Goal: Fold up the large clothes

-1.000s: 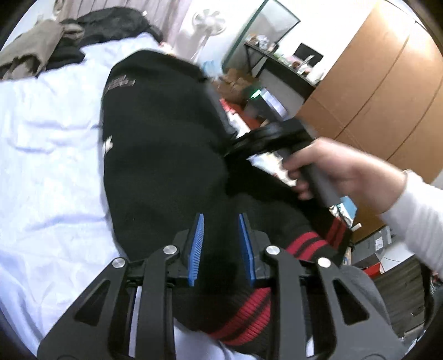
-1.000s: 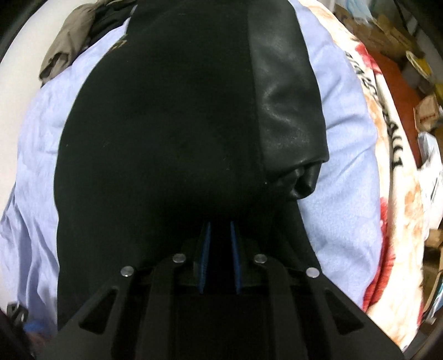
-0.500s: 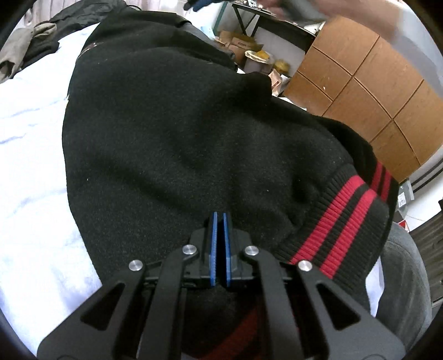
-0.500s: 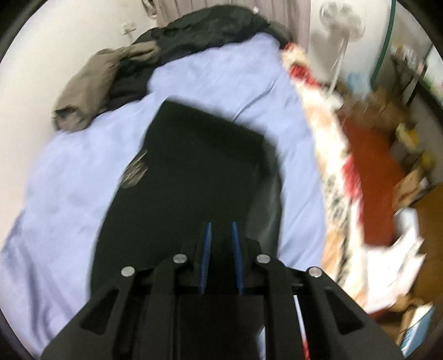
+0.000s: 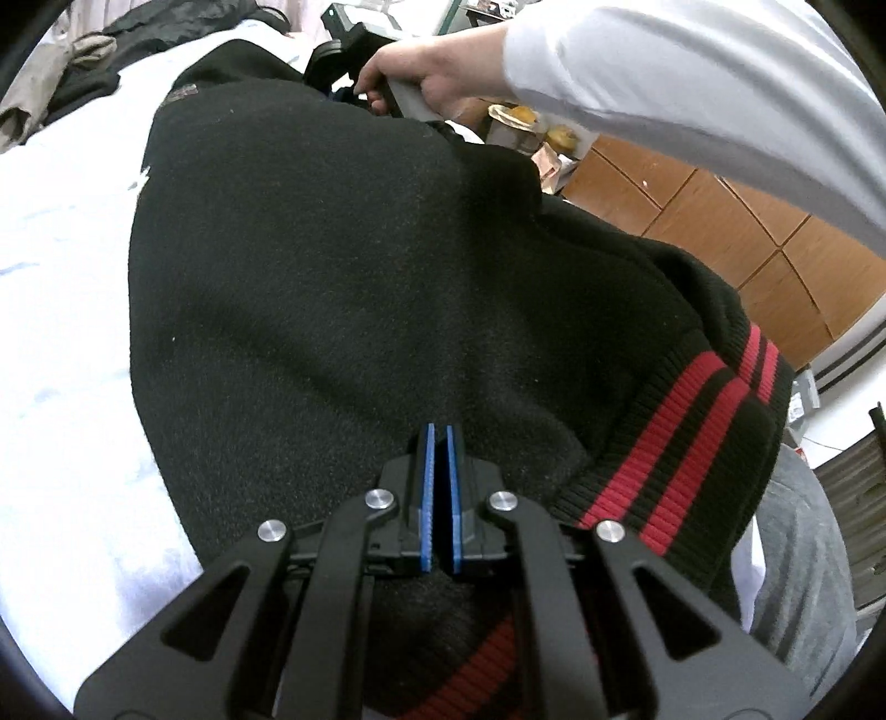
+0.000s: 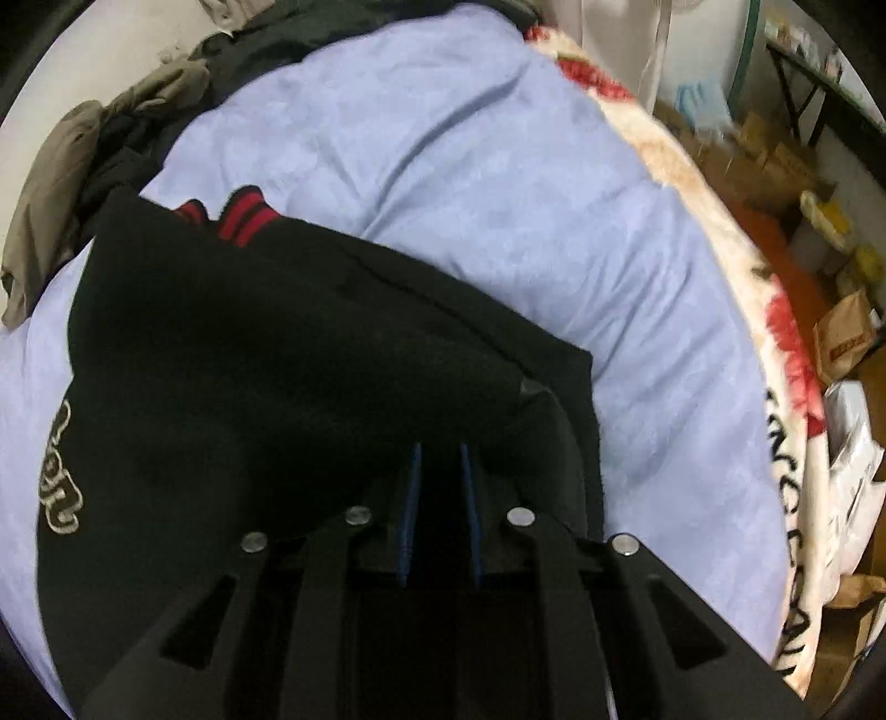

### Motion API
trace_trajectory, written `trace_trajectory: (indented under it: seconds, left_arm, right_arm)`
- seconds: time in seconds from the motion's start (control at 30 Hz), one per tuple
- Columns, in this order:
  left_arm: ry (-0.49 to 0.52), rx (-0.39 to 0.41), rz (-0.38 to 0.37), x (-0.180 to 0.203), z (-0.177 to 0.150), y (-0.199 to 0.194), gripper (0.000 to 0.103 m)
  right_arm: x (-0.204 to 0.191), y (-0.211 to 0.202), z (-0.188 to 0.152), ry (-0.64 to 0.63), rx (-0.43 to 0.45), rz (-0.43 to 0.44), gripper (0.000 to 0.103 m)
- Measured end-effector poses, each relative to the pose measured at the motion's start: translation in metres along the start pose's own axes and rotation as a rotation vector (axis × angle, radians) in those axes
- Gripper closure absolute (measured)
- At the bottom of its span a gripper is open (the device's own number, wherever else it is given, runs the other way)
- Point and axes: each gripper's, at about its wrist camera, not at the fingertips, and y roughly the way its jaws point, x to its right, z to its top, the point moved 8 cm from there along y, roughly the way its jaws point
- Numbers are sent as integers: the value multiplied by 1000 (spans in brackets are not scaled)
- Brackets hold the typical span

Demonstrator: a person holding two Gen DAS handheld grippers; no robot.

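Right tongs (image 6: pixel 440 459) carried jacket (image 5: pixel 343 266) hem across bed (image 6: pixel 498 166).

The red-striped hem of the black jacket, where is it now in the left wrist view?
The red-striped hem is at lower right, just right of the left hand-held gripper, before the wooden cabinet.

A bed (image 6: pixel 498 166) under a pale blue sheet is filling most of the room, with a floral blanket (image 6: pixel 775 310) draping over its edge. Wooden wardrobe doors (image 5: pixel 736 232) are standing beside it. Cardboard boxes (image 6: pixel 847 332) are cluttering the floor, and a white fan (image 6: pixel 659 39) is standing near the wall.
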Motion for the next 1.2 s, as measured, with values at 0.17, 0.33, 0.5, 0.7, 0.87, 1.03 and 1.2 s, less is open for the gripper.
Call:
trace_trajectory:
  seconds: [0.17, 0.33, 0.5, 0.7, 0.87, 1.03, 1.2]
  left_arm:
    - [-36, -11, -24, -6, 1, -7, 99]
    - [-65, 9, 6, -16, 4, -28, 81]
    - [-143, 74, 96, -53, 13, -64, 55]
    - [-233, 36, 160, -83, -3, -78, 35]
    - [-292, -1, 105, -80, -26, -84, 34]
    - [-305, -3, 111, -66, -38, -82, 31]
    - [-382, -6, 131, -74, -42, -81, 31]
  right_arm:
    - [-27, -96, -35, -86, 30, 117, 83]
    - [-48, -214, -160, -218, -13, 234, 79]
    - [-12, -288, -304, -96, -47, 295, 62]
    - [13, -323, -390, 42, 22, 326, 34]
    - [17, -333, -408, 115, 86, 384, 27]
    - [28, -335, -416, 189, 134, 439, 27]
    - [40, -327, -422, 248, 139, 475, 27]
